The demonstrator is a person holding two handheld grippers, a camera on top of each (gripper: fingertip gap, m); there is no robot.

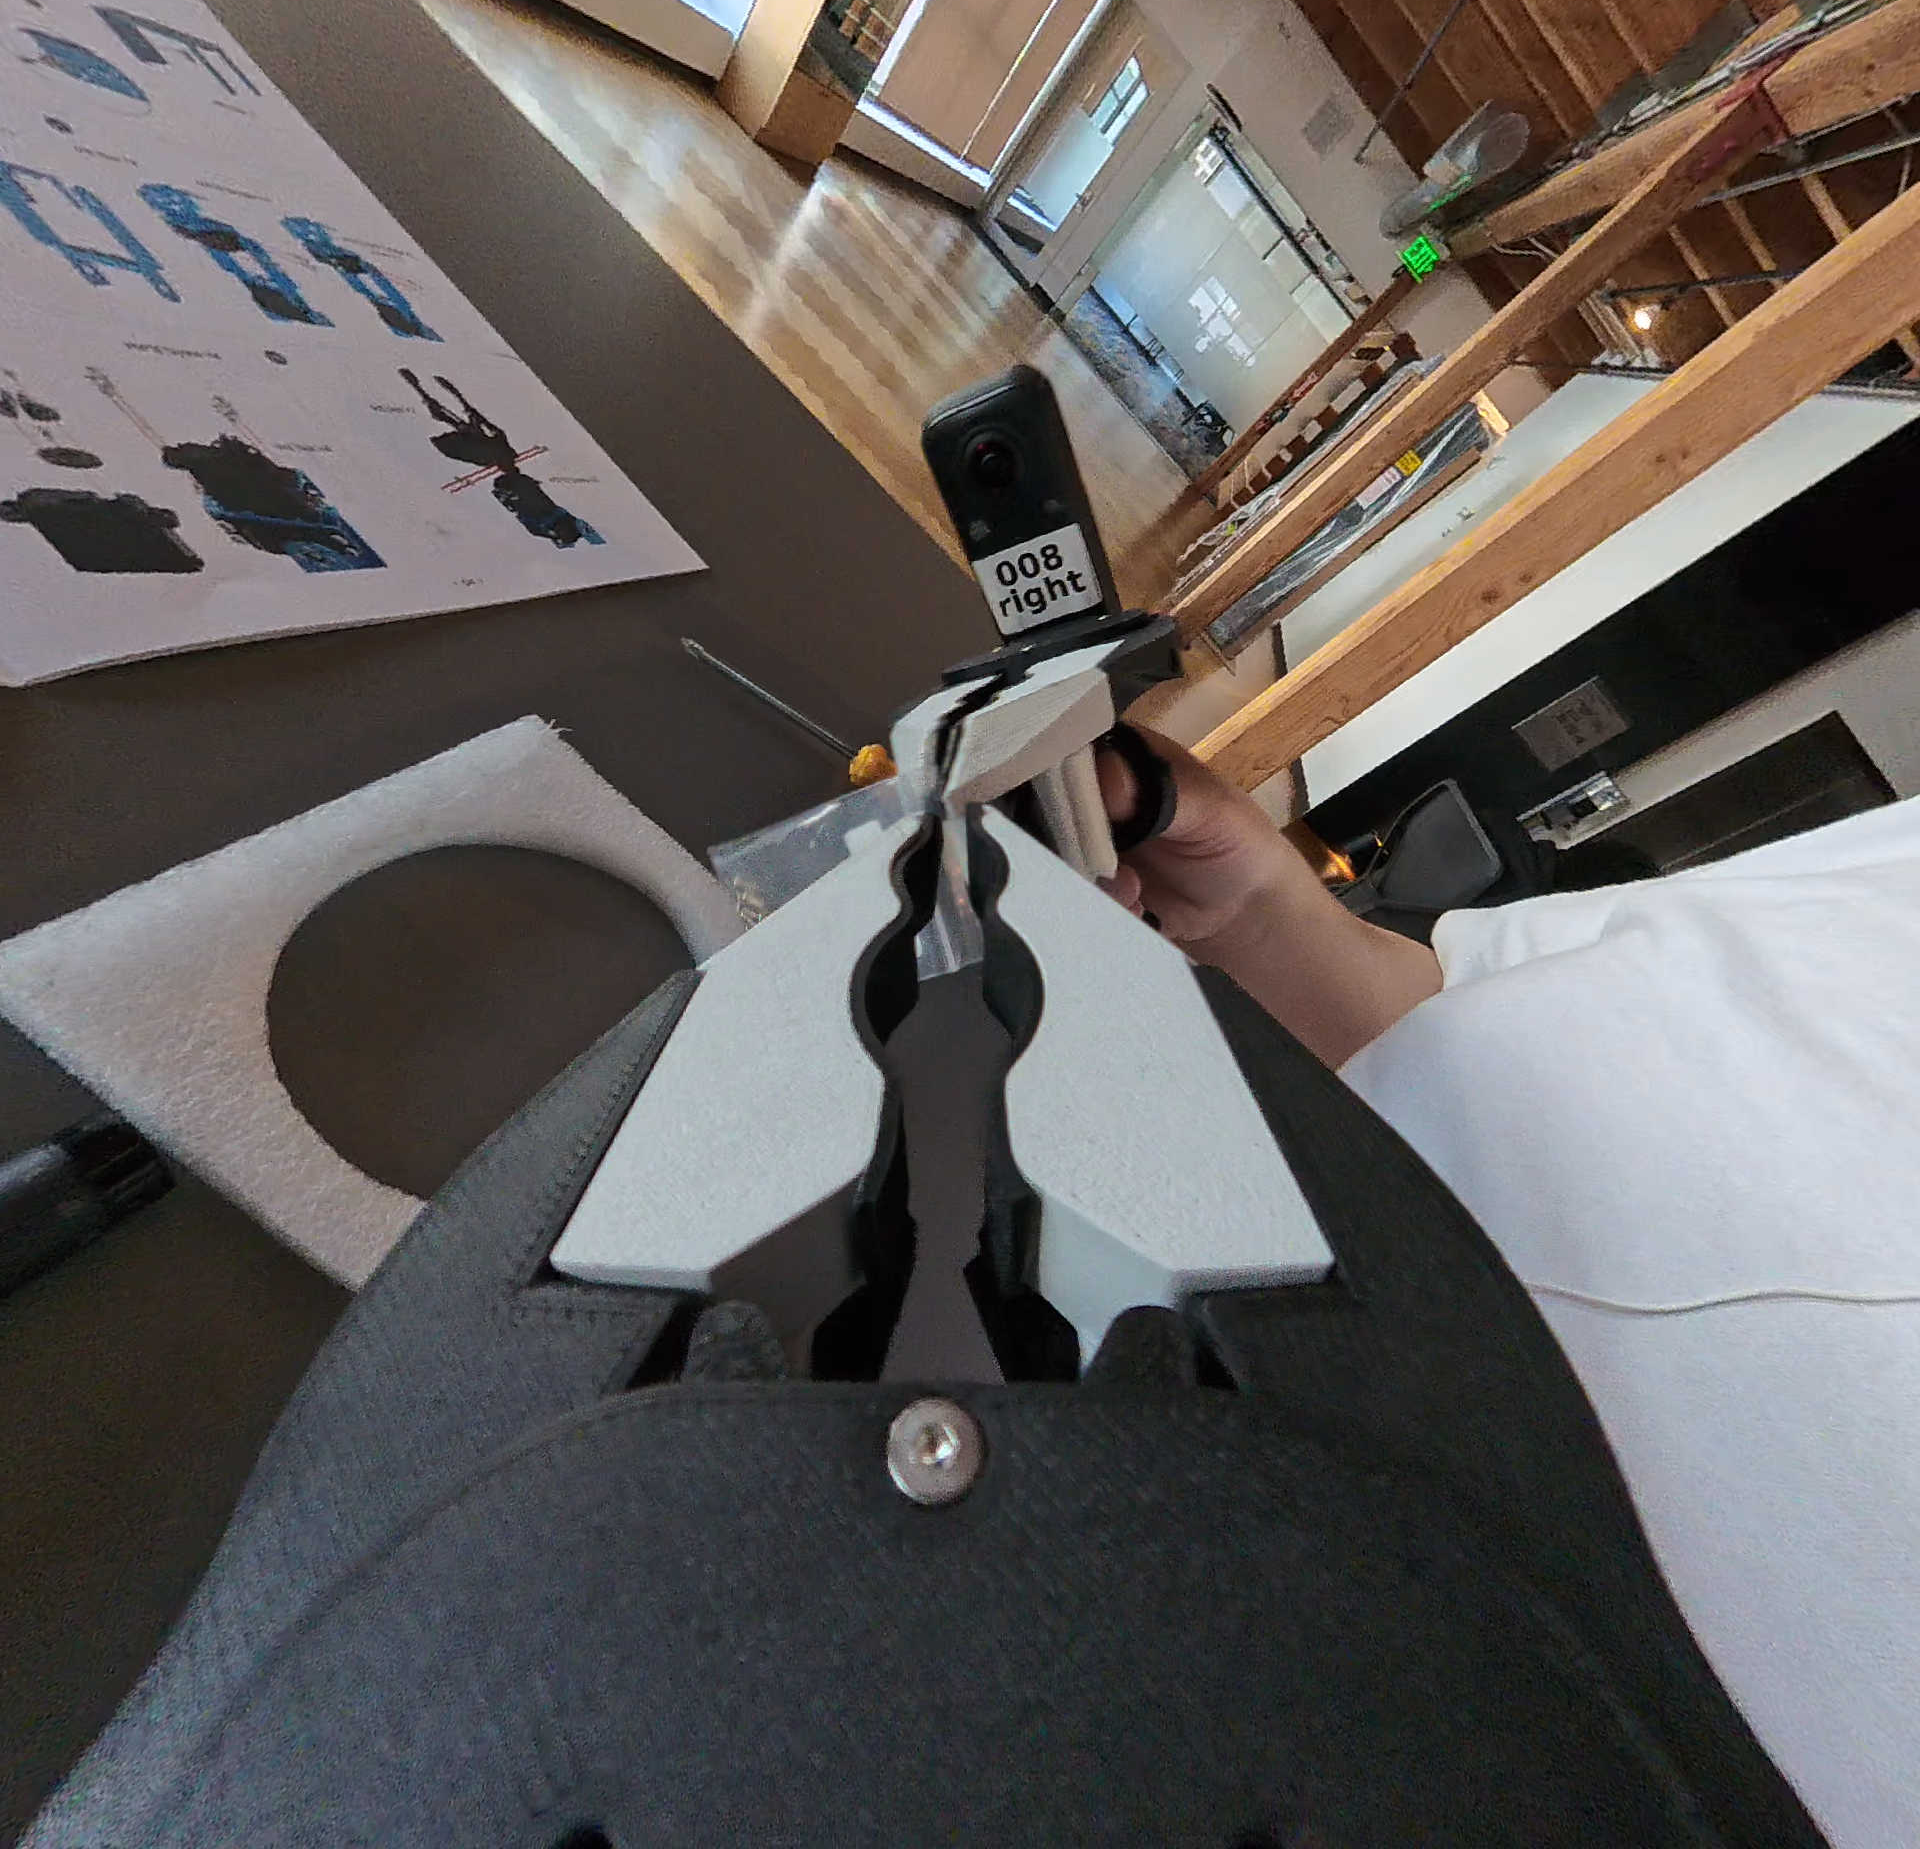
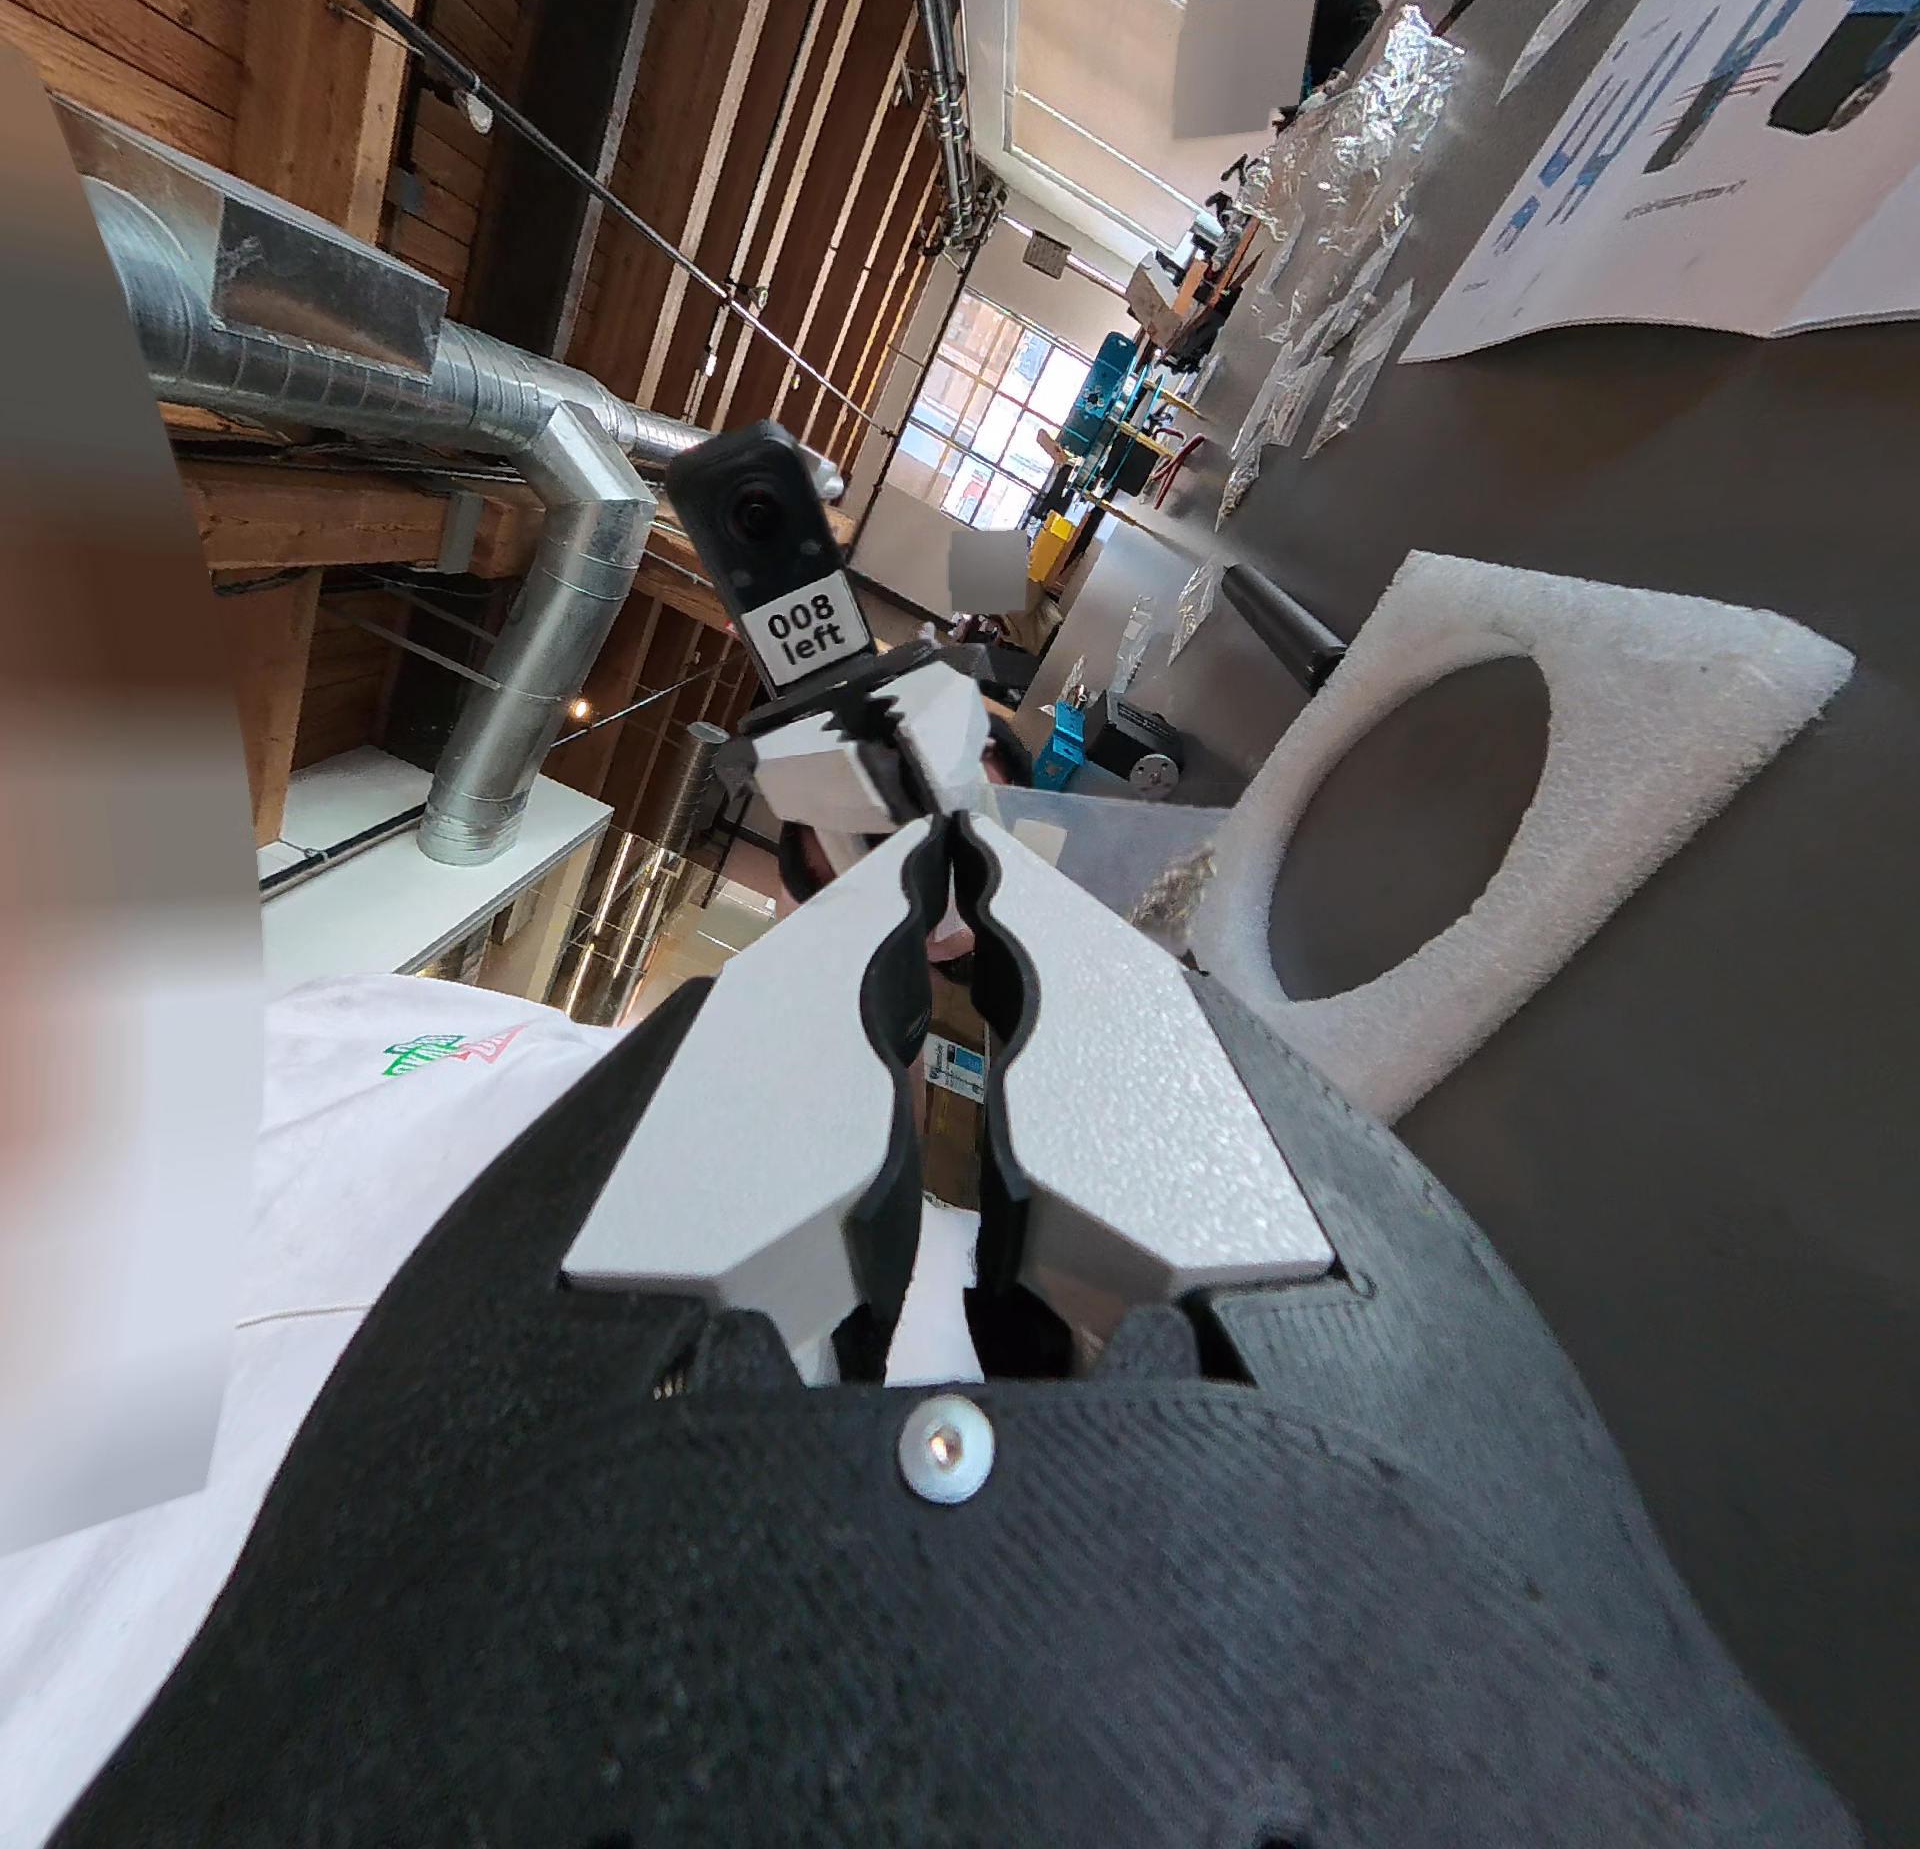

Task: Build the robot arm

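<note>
My left gripper [image 1: 941, 835] and my right gripper [image 2: 952, 835] point at each other, tip to tip, above a dark table [image 1: 623, 365]. Both are shut on the top edge of a small clear plastic bag [image 1: 805, 854], which hangs between them. In the right wrist view the bag [image 2: 1101, 849] holds small metal parts [image 2: 1174, 890]. The right gripper also shows in the left wrist view [image 1: 951, 750], held by a hand [image 1: 1205, 864]. The left gripper also shows in the right wrist view [image 2: 883, 760].
A white foam sheet [image 1: 187, 968] with a round hole lies under the bag and shows in the right wrist view [image 2: 1662, 719]. A screwdriver [image 1: 774, 703], a printed sheet [image 1: 260, 345] and a black cylinder [image 2: 1283, 615] lie nearby. Several more bags [image 2: 1309, 365] lie farther along. A white shirt [image 1: 1662, 1176] is close. Both grippers' tips are close together, under 4 cm apart.
</note>
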